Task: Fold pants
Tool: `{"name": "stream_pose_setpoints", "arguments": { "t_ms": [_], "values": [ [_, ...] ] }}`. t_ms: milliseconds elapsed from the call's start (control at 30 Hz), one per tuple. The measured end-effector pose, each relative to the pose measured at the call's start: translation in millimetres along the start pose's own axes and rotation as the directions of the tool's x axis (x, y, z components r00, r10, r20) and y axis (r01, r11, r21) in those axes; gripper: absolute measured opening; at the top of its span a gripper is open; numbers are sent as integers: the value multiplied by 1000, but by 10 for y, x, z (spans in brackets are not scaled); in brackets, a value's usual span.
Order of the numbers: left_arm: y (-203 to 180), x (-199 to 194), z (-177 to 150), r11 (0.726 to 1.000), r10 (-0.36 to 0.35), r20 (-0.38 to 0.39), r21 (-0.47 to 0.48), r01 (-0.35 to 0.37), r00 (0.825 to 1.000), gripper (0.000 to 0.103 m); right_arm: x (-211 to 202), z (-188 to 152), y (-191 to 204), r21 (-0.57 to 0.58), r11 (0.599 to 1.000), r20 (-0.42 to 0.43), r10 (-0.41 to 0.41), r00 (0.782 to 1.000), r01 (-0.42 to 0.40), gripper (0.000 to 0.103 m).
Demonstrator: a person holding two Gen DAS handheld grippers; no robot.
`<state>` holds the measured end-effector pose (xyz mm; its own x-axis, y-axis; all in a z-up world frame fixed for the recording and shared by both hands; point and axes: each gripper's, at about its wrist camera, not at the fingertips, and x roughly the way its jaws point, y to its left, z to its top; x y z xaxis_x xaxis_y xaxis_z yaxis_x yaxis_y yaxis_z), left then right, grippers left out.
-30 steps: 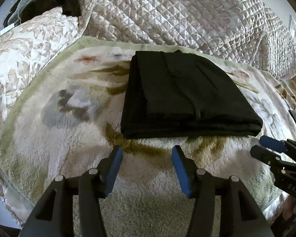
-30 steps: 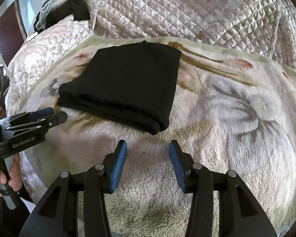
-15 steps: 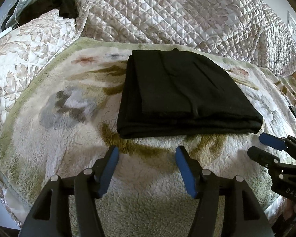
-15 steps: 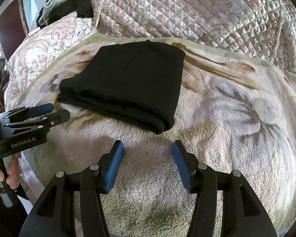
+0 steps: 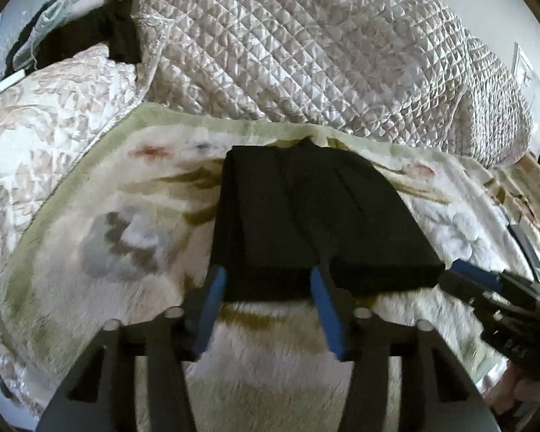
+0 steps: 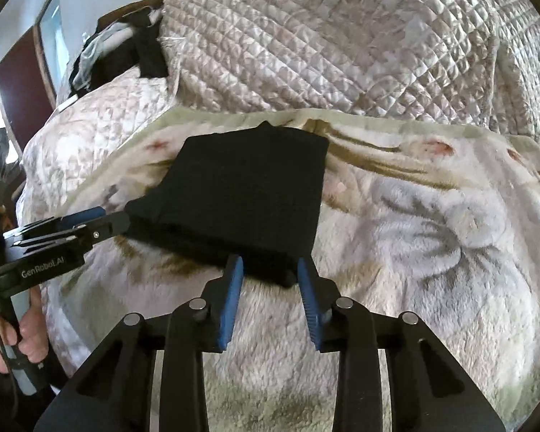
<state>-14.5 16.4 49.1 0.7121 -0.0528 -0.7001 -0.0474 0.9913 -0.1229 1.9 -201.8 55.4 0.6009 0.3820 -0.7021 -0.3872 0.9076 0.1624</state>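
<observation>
- Left wrist view is showing the folded black pants [image 5: 316,216] lying on a fleecy floral blanket [image 5: 100,252] spread over the bed, with their near folded edge sitting right at the tips of the left tool [image 5: 266,280].
- Left tool's blue pads [image 5: 212,309] are standing wide apart, straddling the left part of that near edge; whether they are pressing on the cloth cannot be told, as this part is blurred.
- Right wrist view is showing the right tool [image 6: 270,270] reaching toward the pants' [image 6: 248,194] near right corner, its blue pads [image 6: 230,302] spread apart on either side of the corner and gripping nothing.
- Right tool [image 5: 475,280] is appearing at the right edge of the left wrist view, level with the pants' near right corner.
- Left tool [image 6: 100,219] is appearing at the left of the right wrist view, its tip meeting the pants' near left corner, with the person's left hand [image 6: 7,338] wrapping the handle below.
- White lettering reading "GenRobot.AI" is showing on the left tool's body; the right tool's body is carrying letters that look like "DAS", too blurred to be sure.
- Behind the pants, a quilted cover [image 5: 324,54] is bunching up, with dark clothes [image 5: 100,32] heaped at the far left.
</observation>
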Motion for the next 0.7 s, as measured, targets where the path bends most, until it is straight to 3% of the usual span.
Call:
{"name": "stream_pose_setpoints", "arguments": {
  "t_ms": [100, 300, 467, 600, 700],
  "values": [
    [4, 165, 44, 1000, 21, -23, 7, -21, 1000, 37, 154, 9, 17, -3, 1000, -27, -7, 1000, 7, 30],
    [22, 252, 33, 1000, 26, -36, 4, -26, 999, 37, 183, -13, 38, -29, 1000, -48, 0, 999, -1, 30],
    [94, 232, 67, 999, 50, -26, -8, -50, 998, 37, -3, 20, -6, -3, 1000, 17, 9, 1000, -9, 30],
    [80, 251, 82, 998, 60, -29, -6, -60, 998, 37, 226, -11, -16, -7, 1000, -72, -9, 997, 8, 30],
    [68, 229, 88, 998, 58, -31, -9, -59, 998, 37, 136, -14, 6, -23, 1000, -51, -13, 999, 12, 30]
  ]
}}
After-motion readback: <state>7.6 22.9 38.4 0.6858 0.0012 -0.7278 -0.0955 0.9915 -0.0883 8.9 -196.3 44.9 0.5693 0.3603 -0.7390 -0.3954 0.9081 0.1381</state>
